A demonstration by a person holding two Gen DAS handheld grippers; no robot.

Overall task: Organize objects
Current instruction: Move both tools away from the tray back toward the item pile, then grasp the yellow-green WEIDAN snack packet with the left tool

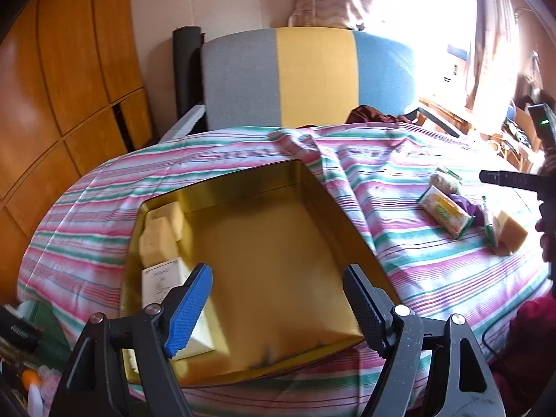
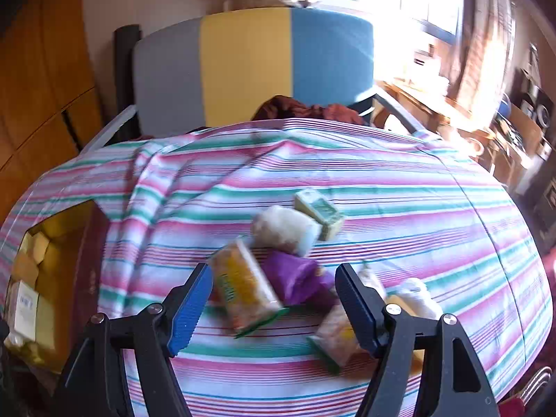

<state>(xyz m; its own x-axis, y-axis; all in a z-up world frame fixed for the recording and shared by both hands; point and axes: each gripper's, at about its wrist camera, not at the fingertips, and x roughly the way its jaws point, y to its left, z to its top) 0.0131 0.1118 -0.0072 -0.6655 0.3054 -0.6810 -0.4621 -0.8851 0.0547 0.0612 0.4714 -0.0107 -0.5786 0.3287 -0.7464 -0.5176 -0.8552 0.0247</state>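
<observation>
- My right gripper point(image 2: 272, 304), jaws spread and empty, hangs over the yellow packet point(image 2: 243, 290) in the heap on the striped bed point(image 2: 417, 215); a crowded grab could snag the purple pouch point(image 2: 295, 278).
- My left gripper point(image 1: 278, 307), jaws spread, holds nothing over the gold tin point(image 1: 271, 243), a far carry from the heap.

We see the bedspread point(image 1: 399, 243) in pink, teal and white stripes. On it, the open box point(image 1: 278, 253) glows gold inside, with pale yellow blocks point(image 1: 161, 232) and a white carton point(image 1: 166, 278) along its edge. Behind stands a headboard point(image 1: 305, 76) in grey, yellow and blue panels, beside an orange-brown wooden wardrobe point(image 1: 69, 80). Over on the spread we spot a yellow-and-green packet point(image 2: 243, 288), a purple wrapper point(image 2: 299, 278) and a green box point(image 2: 319, 213).
</observation>
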